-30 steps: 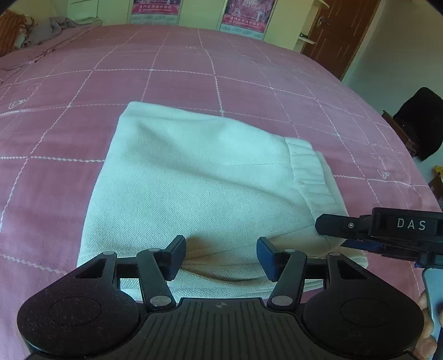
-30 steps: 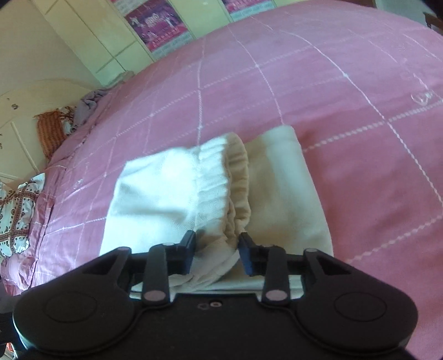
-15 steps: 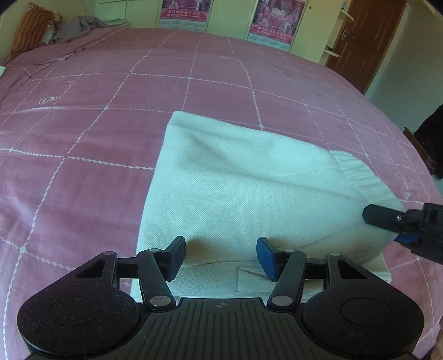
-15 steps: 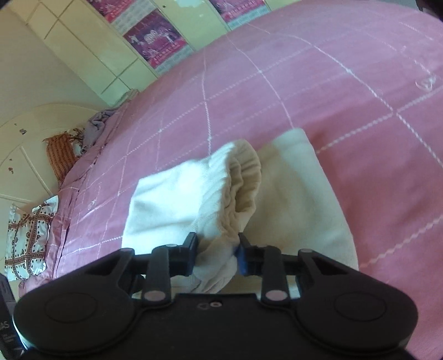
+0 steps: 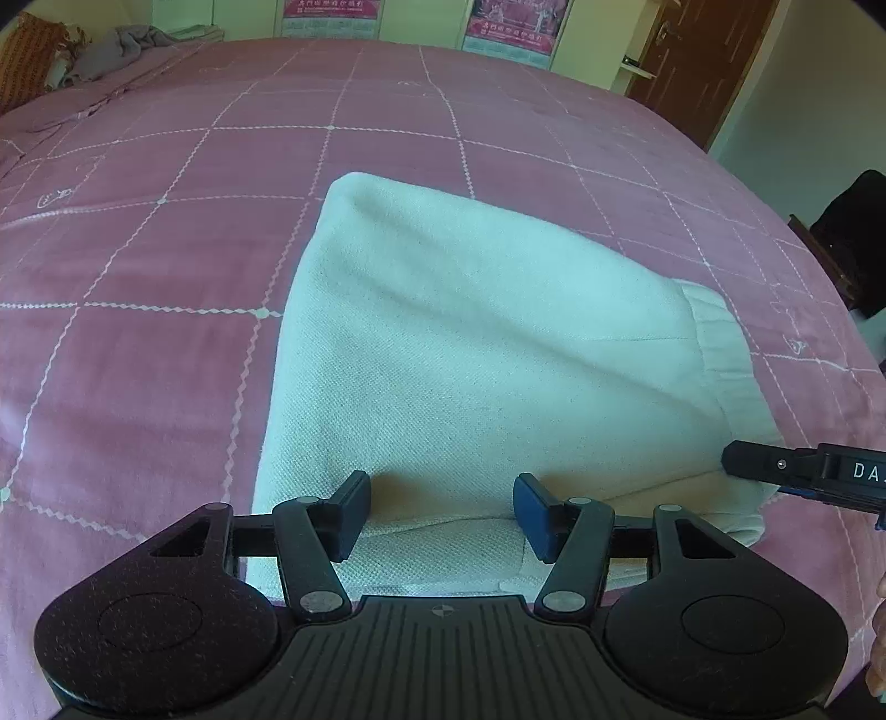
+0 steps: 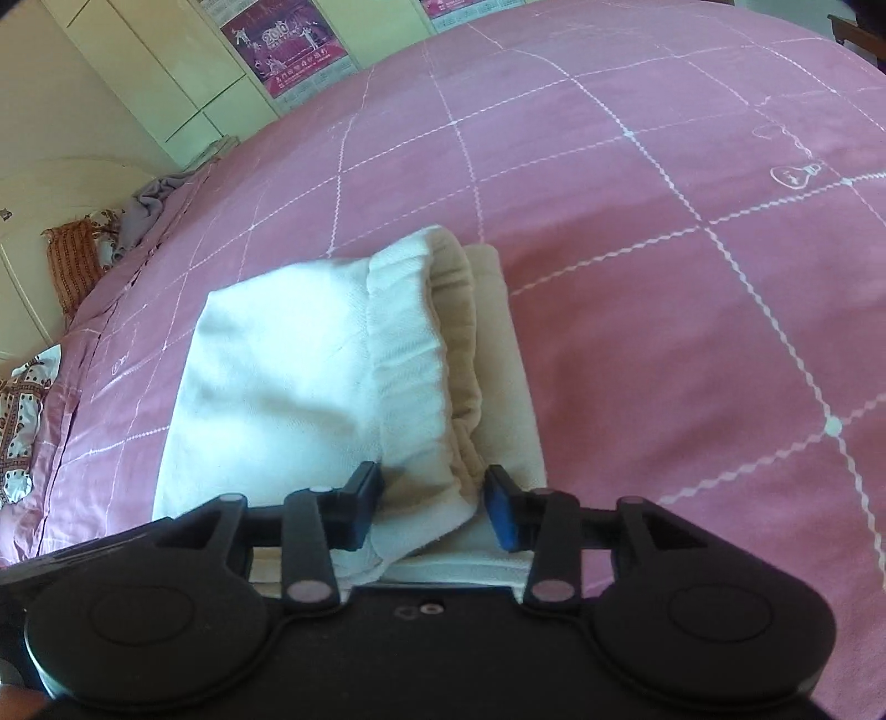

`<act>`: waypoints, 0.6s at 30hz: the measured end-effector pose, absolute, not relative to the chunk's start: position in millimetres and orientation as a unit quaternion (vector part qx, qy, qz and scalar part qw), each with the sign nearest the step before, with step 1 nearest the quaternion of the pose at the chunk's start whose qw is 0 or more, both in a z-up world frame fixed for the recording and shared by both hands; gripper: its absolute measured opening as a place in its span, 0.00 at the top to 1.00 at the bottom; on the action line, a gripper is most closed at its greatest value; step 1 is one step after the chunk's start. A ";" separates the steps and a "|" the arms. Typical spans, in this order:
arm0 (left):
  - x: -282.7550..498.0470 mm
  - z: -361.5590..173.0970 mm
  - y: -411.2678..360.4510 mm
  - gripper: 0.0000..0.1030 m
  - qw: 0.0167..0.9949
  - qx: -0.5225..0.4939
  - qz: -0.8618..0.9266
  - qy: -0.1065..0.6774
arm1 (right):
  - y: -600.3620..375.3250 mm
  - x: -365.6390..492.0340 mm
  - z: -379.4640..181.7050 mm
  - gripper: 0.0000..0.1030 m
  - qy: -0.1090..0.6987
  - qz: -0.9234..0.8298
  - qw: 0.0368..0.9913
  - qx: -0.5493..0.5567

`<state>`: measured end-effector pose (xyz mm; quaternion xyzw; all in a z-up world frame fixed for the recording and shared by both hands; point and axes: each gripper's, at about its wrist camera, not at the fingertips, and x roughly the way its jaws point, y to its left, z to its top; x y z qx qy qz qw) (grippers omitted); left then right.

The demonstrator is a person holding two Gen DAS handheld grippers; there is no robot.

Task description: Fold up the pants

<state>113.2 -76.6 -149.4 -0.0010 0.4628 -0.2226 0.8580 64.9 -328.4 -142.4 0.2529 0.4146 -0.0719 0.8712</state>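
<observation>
The left gripper (image 5: 442, 515) is sitting closest to us in its own view, with its two fingers (image 5: 349, 512) spread wide apart and holding nothing, and they are hovering over the near edge of the pants (image 5: 470, 354). The right gripper (image 6: 434, 507) is also sitting low at the near edge of the pants (image 6: 288, 382), and its fingers (image 6: 501, 515) are standing partly open with the bunched waistband (image 6: 410, 354) lying between them. It is hard to tell if the fingers are touching the cloth, but they are not squeezing it. In the left view the right gripper (image 5: 803, 479) is poking in from the right side, just beside the waistband (image 5: 720, 354) corner. The pants are white and are lying folded into a thick stack, with the top layer folded over a creamy lower layer. They are resting on a bed (image 5: 166, 266) with a pink cover that has thin white lines making squares. Farther back, a gray cloth (image 5: 116, 50) is lying crumpled near an orange pillow (image 5: 27, 55). At the very back, posters (image 5: 518, 25) are hanging on pale cupboards, and a brown door (image 5: 703, 61) is standing on the right.
</observation>
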 end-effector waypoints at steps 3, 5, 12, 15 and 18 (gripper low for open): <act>113.9 -142.8 -69.7 0.44 0.864 0.003 -0.218 0.454 | -325.5 59.4 -127.1 0.61 0.407 -0.075 0.879 0.237; 115.8 -139.2 -67.3 0.44 0.873 0.013 -0.207 0.442 | -325.4 54.9 -109.3 0.62 0.380 -0.083 0.892 0.230; 115.5 -156.6 -73.4 0.44 0.863 0.025 -0.202 0.462 | -277.9 84.4 -91.2 0.69 0.370 -0.028 0.919 0.136; 113.7 -159.8 -73.2 0.44 0.862 0.021 -0.205 0.464 | -269.9 90.1 -118.8 0.74 0.415 -0.039 0.904 0.100; 112.8 -161.0 -75.3 0.44 0.862 0.027 -0.207 0.462 | -282.7 76.8 -139.6 1.00 0.418 -0.057 0.901 0.101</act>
